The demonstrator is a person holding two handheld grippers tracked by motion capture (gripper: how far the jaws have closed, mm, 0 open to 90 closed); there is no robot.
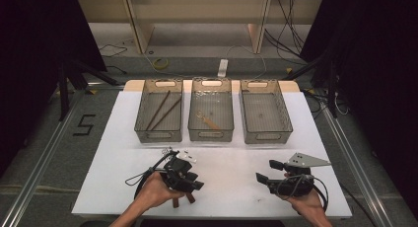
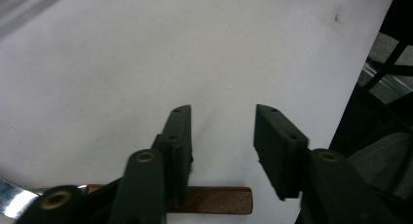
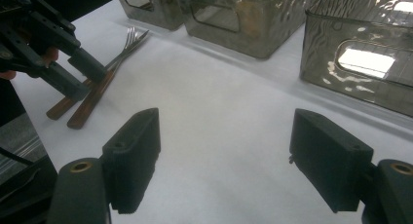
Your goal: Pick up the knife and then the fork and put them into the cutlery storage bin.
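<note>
Wooden fork handle [image 2: 214,199] lies partly hidden under the left tongs [image 2: 221,136].

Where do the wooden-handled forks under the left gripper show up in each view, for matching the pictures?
High view: the forks lie at the table's near edge, brown handle ends poking out below the left gripper.
Left gripper view: one brown handle lies crosswise at the bottom, behind the jaws.
Right gripper view: upper left, both forks under the left gripper.
Shared landmark: the white table top.
</note>
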